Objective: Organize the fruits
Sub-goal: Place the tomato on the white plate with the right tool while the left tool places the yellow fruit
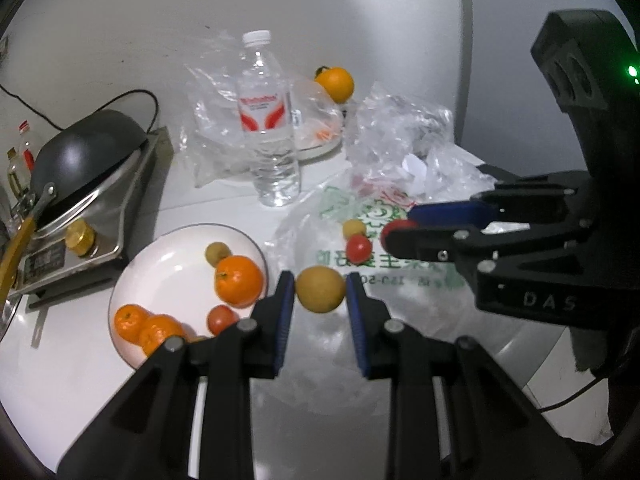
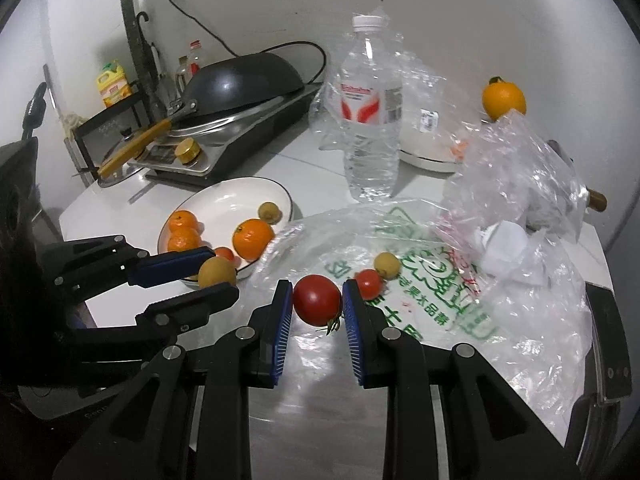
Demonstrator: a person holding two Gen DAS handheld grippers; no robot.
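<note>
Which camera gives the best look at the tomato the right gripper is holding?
The right wrist view: the tomato sits centred between the right gripper's pads, stem visible. The left wrist view shows only a red sliver behind a finger.

black gripper (image 1: 320, 292), blue ribbed pads (image 1: 285, 312); silver screws

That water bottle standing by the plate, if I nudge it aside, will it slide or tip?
The water bottle is tall, narrow and looks nearly empty, so it is probably light and apt to tip. Its thin clear wall would likely dent under a claw. It would roll if toppled.
</note>
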